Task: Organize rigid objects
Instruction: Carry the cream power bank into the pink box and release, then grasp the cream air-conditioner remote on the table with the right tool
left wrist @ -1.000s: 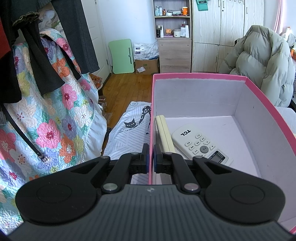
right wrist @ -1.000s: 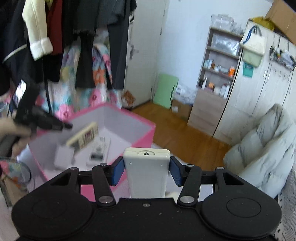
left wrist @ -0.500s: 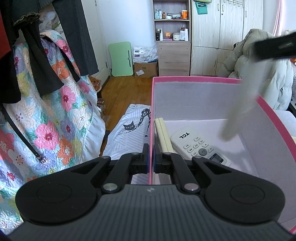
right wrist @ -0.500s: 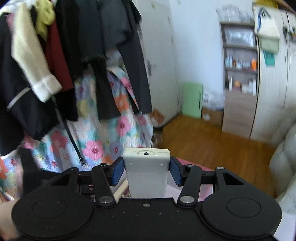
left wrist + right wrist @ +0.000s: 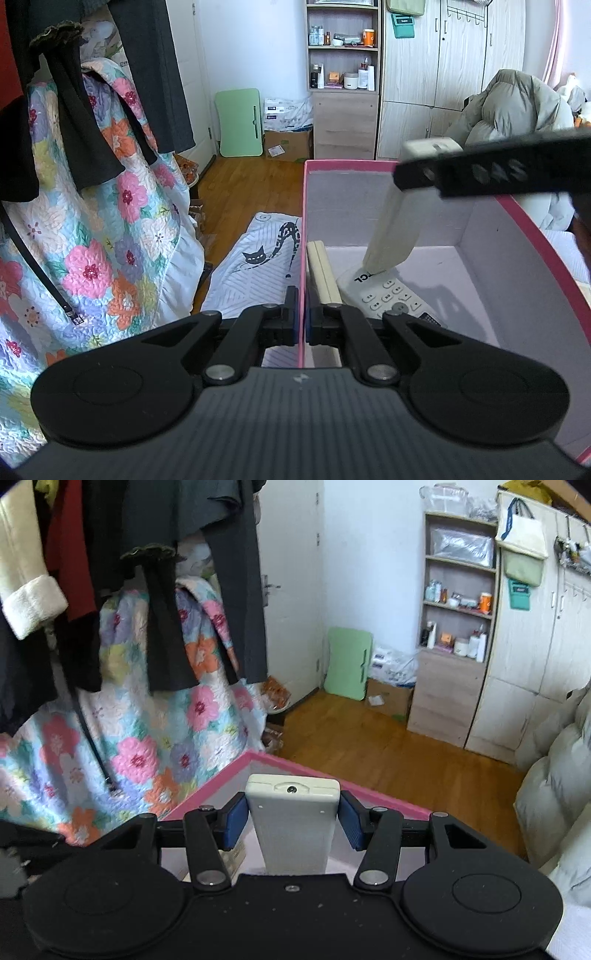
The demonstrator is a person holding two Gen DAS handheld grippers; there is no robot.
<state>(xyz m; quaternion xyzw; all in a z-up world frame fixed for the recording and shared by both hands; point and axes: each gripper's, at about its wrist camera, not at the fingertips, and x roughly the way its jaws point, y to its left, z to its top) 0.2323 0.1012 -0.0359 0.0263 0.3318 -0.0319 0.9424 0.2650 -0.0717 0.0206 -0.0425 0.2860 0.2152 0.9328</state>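
Observation:
My left gripper (image 5: 302,325) is shut on the left wall of the pink box (image 5: 304,229), pinching its rim. Inside the box lie a white TCL remote (image 5: 388,295) and a cream remote (image 5: 325,273) standing on edge against that wall. My right gripper (image 5: 292,821) is shut on a white remote (image 5: 293,823), held by its sides with its top end pointing forward. In the left wrist view that held remote (image 5: 395,229) hangs steeply into the box, its lower end just over the TCL remote. The pink box rim (image 5: 207,794) shows below the right gripper.
A floral quilt (image 5: 92,236) and dark hanging clothes (image 5: 74,110) fill the left. A cat-print cloth (image 5: 258,266) lies beside the box. Beyond are wooden floor, a green folding table (image 5: 240,125), a shelf unit (image 5: 343,81) and a puffy grey coat (image 5: 517,107).
The right gripper with the white remote has come in from the right and lowered it into the box. The left gripper has kept its grip on the box wall.

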